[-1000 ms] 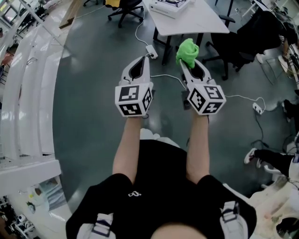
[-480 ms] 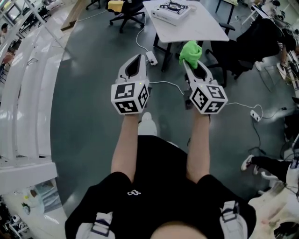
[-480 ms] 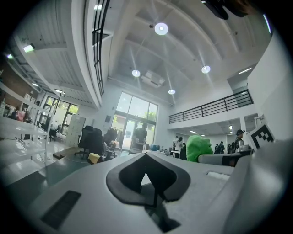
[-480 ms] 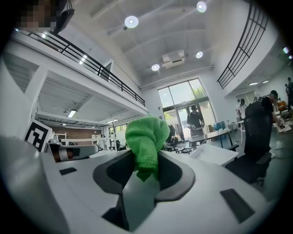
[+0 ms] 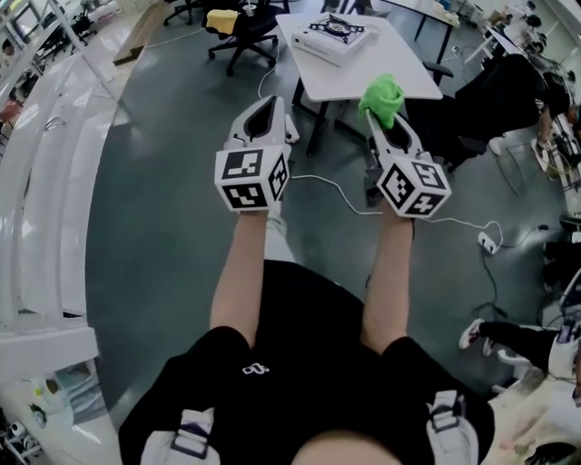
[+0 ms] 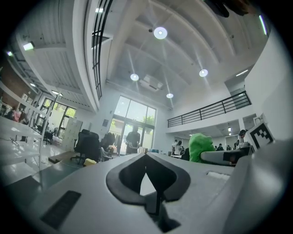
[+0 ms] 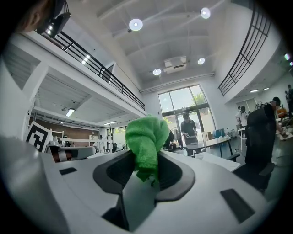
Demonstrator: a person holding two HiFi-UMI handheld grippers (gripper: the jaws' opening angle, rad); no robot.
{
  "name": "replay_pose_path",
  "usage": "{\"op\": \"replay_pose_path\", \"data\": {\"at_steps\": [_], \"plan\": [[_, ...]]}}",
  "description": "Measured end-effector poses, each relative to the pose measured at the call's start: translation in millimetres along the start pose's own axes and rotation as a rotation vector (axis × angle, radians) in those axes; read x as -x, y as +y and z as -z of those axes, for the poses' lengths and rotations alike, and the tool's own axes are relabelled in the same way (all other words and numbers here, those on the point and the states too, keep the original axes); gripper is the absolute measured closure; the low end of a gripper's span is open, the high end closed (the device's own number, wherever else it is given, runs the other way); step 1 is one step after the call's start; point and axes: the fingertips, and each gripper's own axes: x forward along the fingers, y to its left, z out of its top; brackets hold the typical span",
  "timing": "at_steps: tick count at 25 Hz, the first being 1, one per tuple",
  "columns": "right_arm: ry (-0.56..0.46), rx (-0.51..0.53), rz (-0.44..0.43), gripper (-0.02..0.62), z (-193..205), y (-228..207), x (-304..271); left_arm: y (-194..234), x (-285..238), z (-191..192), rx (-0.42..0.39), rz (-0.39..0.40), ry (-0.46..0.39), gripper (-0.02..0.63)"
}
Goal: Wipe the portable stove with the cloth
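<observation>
The portable stove (image 5: 331,34), white with a black burner, sits on a white table (image 5: 381,68) at the top of the head view. My right gripper (image 5: 381,116) is shut on a bunched green cloth (image 5: 382,96), held in the air short of the table's near edge. In the right gripper view the cloth (image 7: 146,137) sticks up from the closed jaws of that gripper (image 7: 147,170). My left gripper (image 5: 270,103) hangs beside it over the floor, jaws shut with nothing in them, its tips (image 6: 146,157) meeting. The cloth (image 6: 201,147) also shows in the left gripper view.
Black office chairs (image 5: 247,27) stand left of the table, one carrying a yellow item (image 5: 221,18). A white cable and power strip (image 5: 487,242) lie on the grey floor. White railings (image 5: 45,182) run along the left. A dark chair (image 5: 508,91) is at the right.
Both grippers have moved forward towards the table, the cloth still held in the right one. The stove has come fully into the head view.
</observation>
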Motion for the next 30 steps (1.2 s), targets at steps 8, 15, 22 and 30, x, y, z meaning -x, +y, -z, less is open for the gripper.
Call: {"op": "replay_pose_path", "data": {"at_steps": [8, 15, 22, 30], "plan": [[-0.033, 0.036, -0.027, 0.466, 3.1, -17.8, -119.5, 59.3, -94.8, -8.3, -0.039, 0.016, -0.031, 0.607], [-0.015, -0.073, 0.005, 0.466, 34.7, -61.6, -233.9, 115.7, -207.9, 13.0, -0.074, 0.043, 0.072, 0.607], [0.098, -0.199, 0.124, 0.467, 107.8, -125.7, -322.8, 161.2, -324.8, 75.5, -0.061, 0.108, 0.227, 0.607], [0.192, -0.194, 0.168, 0.466, 123.7, -167.6, -403.3, 200.0, -413.3, 110.8, 0.025, 0.133, 0.289, 0.607]]}}
